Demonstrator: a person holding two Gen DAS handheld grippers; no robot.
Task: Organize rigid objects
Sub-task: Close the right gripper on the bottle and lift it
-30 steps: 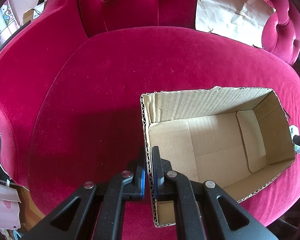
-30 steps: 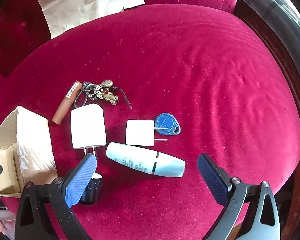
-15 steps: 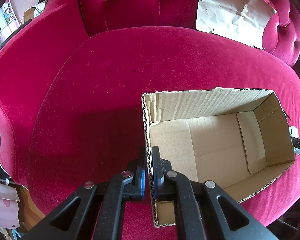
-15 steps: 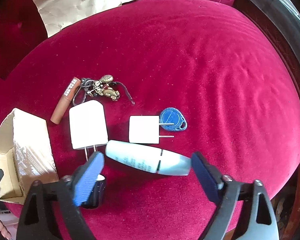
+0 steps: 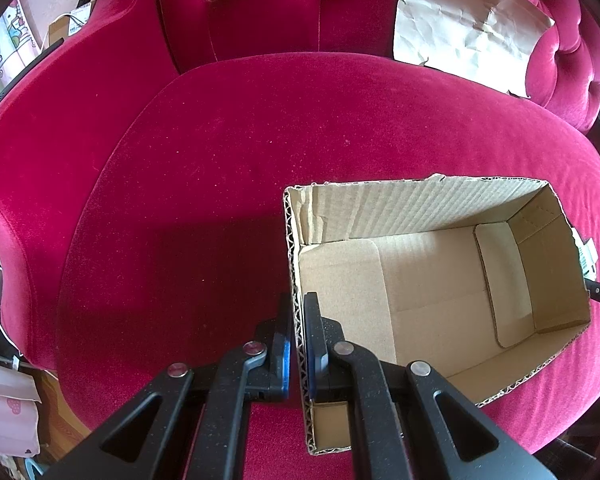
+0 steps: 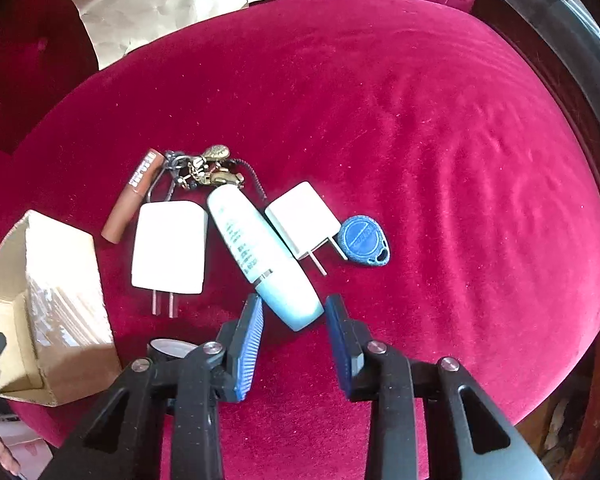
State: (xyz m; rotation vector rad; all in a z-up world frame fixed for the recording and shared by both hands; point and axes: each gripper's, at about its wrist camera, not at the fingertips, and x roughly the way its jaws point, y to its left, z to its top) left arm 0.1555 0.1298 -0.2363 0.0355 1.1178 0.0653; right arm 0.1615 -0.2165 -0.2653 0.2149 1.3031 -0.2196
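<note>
On the red velvet seat lie a pale blue-white tube [image 6: 252, 240], a large white charger [image 6: 168, 248], a small white charger [image 6: 304, 216], a blue key fob [image 6: 362, 240], a brown lipstick [image 6: 132, 196] and a keychain [image 6: 204, 168]. My right gripper [image 6: 293, 302] is closing, and its fingertips touch both sides of the tube's cap end. The tube lies diagonally between the two chargers. My left gripper [image 5: 298, 320] is shut on the near wall of the open cardboard box [image 5: 420, 208], whose inside is bare.
A small black round container [image 6: 168, 348] sits half hidden behind my right gripper's left finger. The box [image 6: 60, 280] stands left of the items. Crumpled paper [image 5: 460, 20] leans on the tufted backrest. The seat's dark wooden rim [image 6: 560, 40] curves along the right.
My right gripper's jaws have closed from wide apart to the tube's width. The tube has swung from lying crosswise to diagonal, and the small charger has turned with it. The left gripper and box are unmoved.
</note>
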